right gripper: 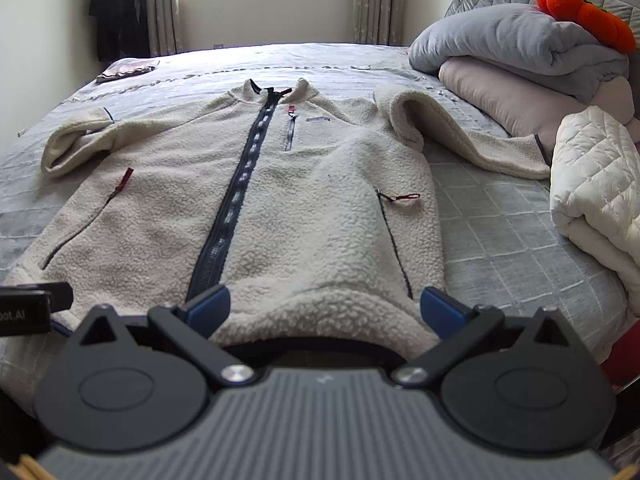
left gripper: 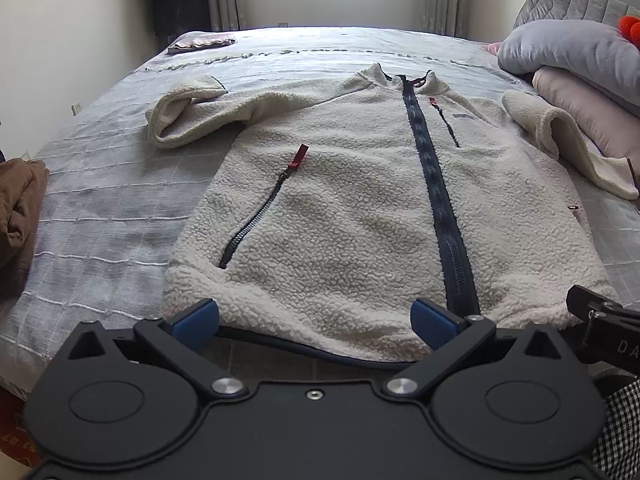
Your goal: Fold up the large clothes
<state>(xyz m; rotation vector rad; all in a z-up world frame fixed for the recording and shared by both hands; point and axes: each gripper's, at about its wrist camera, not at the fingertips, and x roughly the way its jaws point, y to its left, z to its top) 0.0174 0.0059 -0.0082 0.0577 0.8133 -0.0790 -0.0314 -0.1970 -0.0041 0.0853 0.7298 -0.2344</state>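
Note:
A cream fleece jacket (left gripper: 340,200) with a dark blue front zip lies flat, front up, on the bed, collar toward the window; it also shows in the right wrist view (right gripper: 280,208). Both sleeves are spread to the sides and bent. My left gripper (left gripper: 316,320) is open, its blue fingertips (left gripper: 198,316) over the left part of the jacket's hem. My right gripper (right gripper: 326,308) is open, its blue fingertips (right gripper: 440,308) over the right part of the hem. Neither holds anything. The right gripper's body also shows in the left wrist view (left gripper: 604,324).
The bed has a grey checked cover (left gripper: 104,208). A brown garment (left gripper: 18,208) lies at its left edge. Folded grey and pink bedding (right gripper: 520,68) with an orange plush toy (right gripper: 584,16) and a white quilted garment (right gripper: 596,192) sit at the right. A small folded cloth (left gripper: 200,45) lies far back.

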